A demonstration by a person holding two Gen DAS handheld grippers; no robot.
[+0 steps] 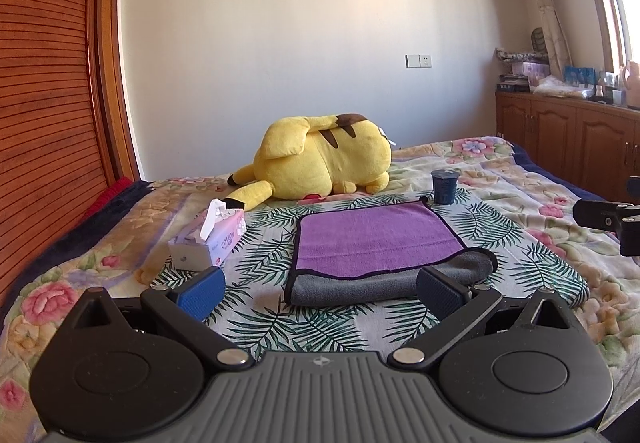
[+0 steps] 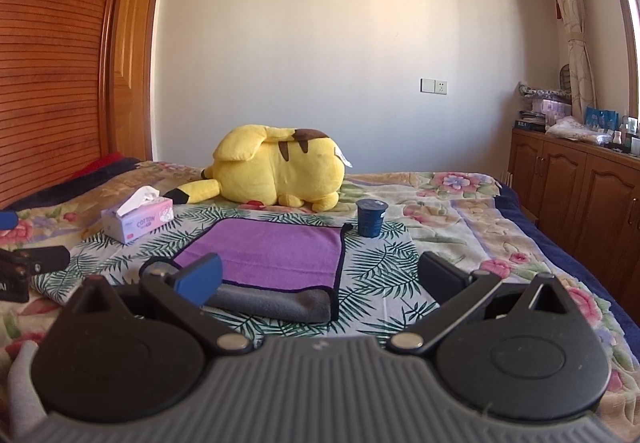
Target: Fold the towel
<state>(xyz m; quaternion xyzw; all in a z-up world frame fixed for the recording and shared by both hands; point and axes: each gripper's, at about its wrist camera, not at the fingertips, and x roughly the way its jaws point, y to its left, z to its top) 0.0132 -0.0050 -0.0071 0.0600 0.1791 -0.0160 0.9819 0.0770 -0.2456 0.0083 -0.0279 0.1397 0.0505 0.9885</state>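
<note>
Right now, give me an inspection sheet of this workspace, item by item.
Surface: bed under a floral blanket, with a leaf-print cloth laid on top.
Job's things: towel lies on the cloth, purple face up, grey side showing along the near edge; looks already folded over once.
Clutter: tissue box left of the towel, blue cup upright at its far right corner, yellow plush behind.
Grippers: left gripper and right gripper both open, fingers apart, holding nothing, just short of the towel's near edge.
Cables: nothing seen.
Surroundings: wooden wardrobe left, wall socket, cluttered cabinets and curtained window right.
</note>
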